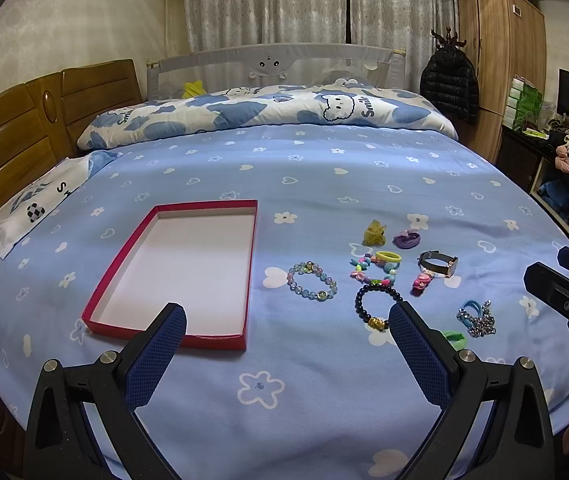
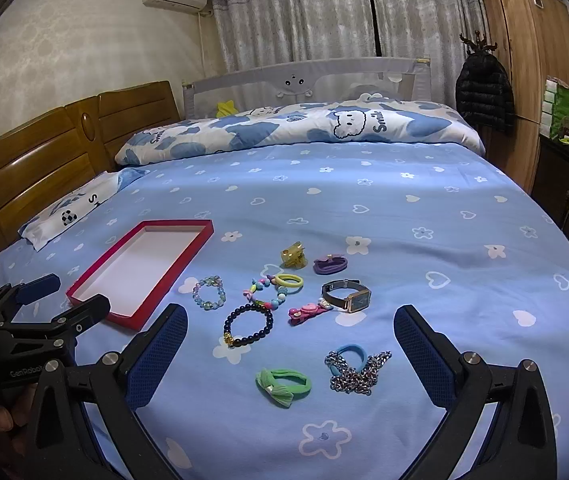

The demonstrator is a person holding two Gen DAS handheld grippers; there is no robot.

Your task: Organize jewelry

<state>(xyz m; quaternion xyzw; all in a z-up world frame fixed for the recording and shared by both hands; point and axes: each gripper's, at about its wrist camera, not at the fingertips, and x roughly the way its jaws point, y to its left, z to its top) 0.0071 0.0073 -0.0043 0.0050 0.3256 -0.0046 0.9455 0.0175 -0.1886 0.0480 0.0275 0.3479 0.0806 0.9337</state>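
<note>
Readable text: "GenRobot" in white on the black body of the left gripper [image 2: 50,300], seen only from the right wrist view. The quilt [image 1: 268,110] at the far side of the bed reads "Smile" beside a cartoon cat face; the pillow [image 1: 40,204] by the wooden headboard [image 1: 24,132] shows only "S" plus a partial letter.

Both grippers hover over the blue flowered sheet [image 1: 284,168], jaws spread wide, nothing between them. The right gripper [image 2: 290,332] frames most of the jewelry.

Red tray [image 1: 188,272] – white inside, nothing in it – lies left of the jewelry cluster and apart from it. All pieces are on the sheet, none in the tray:
- pale blue bead bracelet [image 1: 311,281], nearest the tray
- black bead bracelet [image 1: 376,304] with a gold charm
- multicolour bead bracelet [image 1: 372,270], touching a yellow hair tie [image 1: 388,257]
- yellow hair claw [image 1: 374,234], purple hair tie [image 1: 407,239]
- wristwatch [image 1: 438,264], pink clip [image 1: 422,283] just beside it
- blue hair tie [image 1: 469,309] overlapping a silver chain [image 1: 482,322]
- green bow hair tie [image 2: 282,386]

View differences: the left wrist view has the green bow mostly hidden behind its own right finger [image 1: 420,356]; the right wrist view shows it whole, and resolves the watch's dark rectangular face. The left view shows the whole tray; the right view has its near corner cut by the left gripper. A hand [image 2: 8,412] holding the left gripper shows bottom left in the right view.
</note>
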